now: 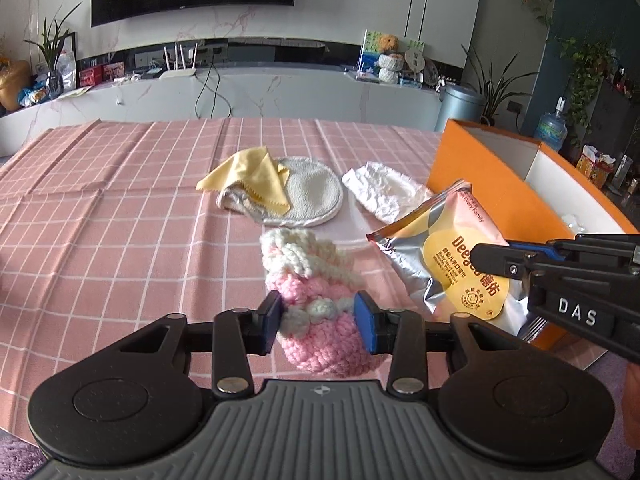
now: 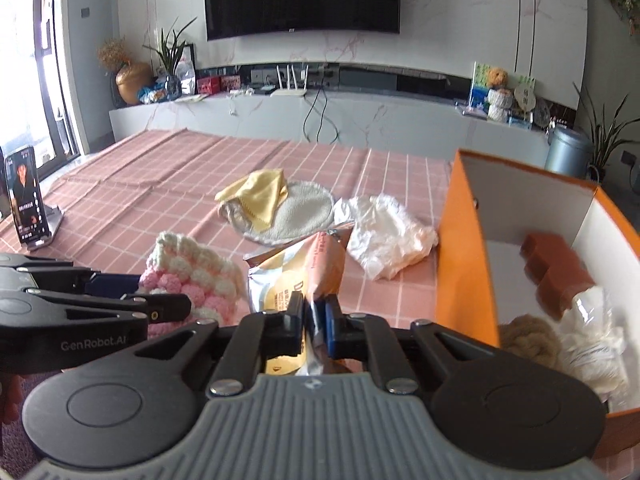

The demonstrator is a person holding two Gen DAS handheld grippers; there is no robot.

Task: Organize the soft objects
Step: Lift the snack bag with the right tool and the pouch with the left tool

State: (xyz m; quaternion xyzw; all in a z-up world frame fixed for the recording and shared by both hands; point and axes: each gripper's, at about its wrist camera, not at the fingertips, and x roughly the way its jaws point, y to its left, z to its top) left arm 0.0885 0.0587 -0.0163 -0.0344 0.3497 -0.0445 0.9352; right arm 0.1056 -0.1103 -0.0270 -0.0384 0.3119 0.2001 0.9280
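At the bottom centre of the left wrist view, the left gripper is clamped on a pink and cream crocheted pouch, its blue pads pressing both sides. In the right wrist view, the right gripper is pinched nearly closed on a wet-wipes packet, held upright just left of the orange box. Farther back on the pink checked tablecloth lie a yellow cloth overlapping a round cream pad, and to their right a crumpled white bag beside the box.
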